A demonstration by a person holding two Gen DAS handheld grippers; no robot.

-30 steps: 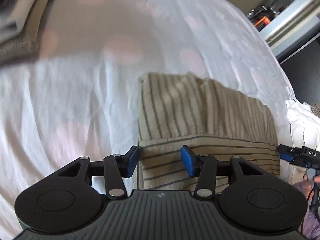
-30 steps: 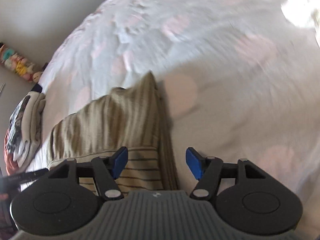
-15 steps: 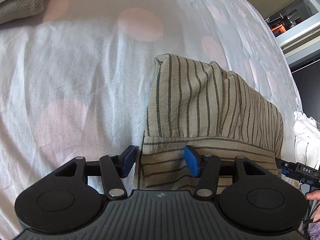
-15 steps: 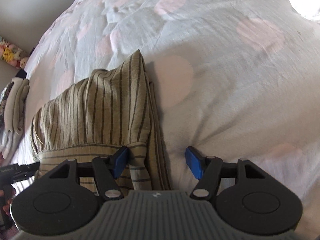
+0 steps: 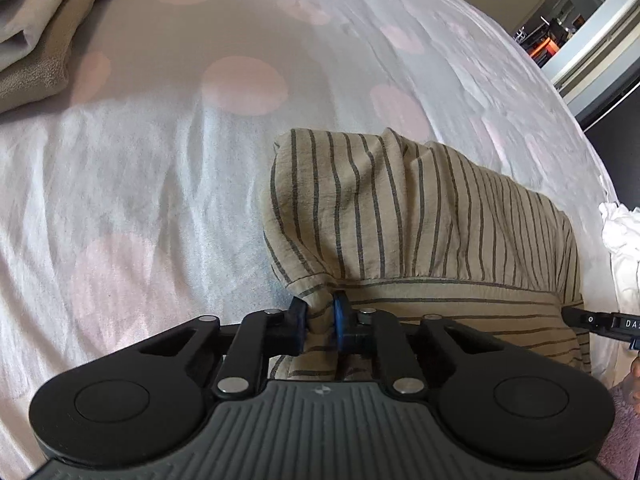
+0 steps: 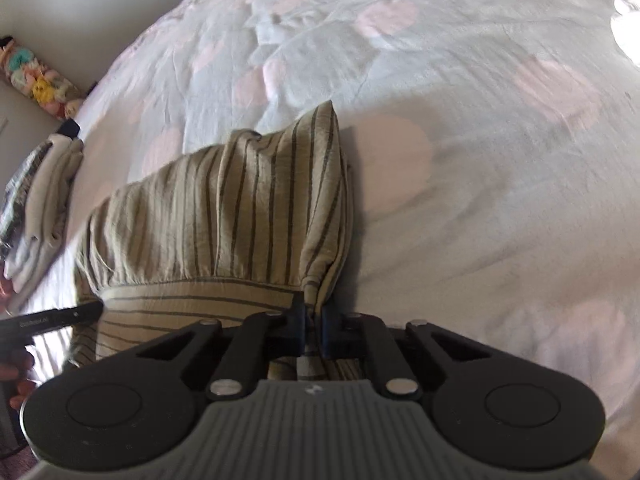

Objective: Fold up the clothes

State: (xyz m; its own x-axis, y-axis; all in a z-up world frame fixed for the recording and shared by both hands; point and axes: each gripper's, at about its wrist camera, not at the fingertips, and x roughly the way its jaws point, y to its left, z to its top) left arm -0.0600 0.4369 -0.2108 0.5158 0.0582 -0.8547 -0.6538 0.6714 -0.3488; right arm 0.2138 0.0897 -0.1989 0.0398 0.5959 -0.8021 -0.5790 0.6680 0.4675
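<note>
Garment: tan cloth with thin dark stripes [image 5: 420, 216], folded, lying on a white bedsheet dotted with pale pink circles [image 5: 140, 184]. Left gripper [image 5: 320, 316] tilts down at the garment's near left corner; its jaws have just been closing and now pinch a bunched fold there. Right gripper [image 6: 314, 320] likewise, just closed on the near right corner. Left view alone shows a beige folded stack [image 5: 44, 40] beyond the garment; right view alone, colourful plush toys [image 6: 36, 80].

The folded stack [image 5: 44, 36] at the bed's far corner runs off the picture's edge. The striped garment's [image 5: 420, 216] near hem hides beneath the left hand-held gripper [image 5: 320, 316]. Shelf clutter [image 5: 548, 36] stays too small to read.
</note>
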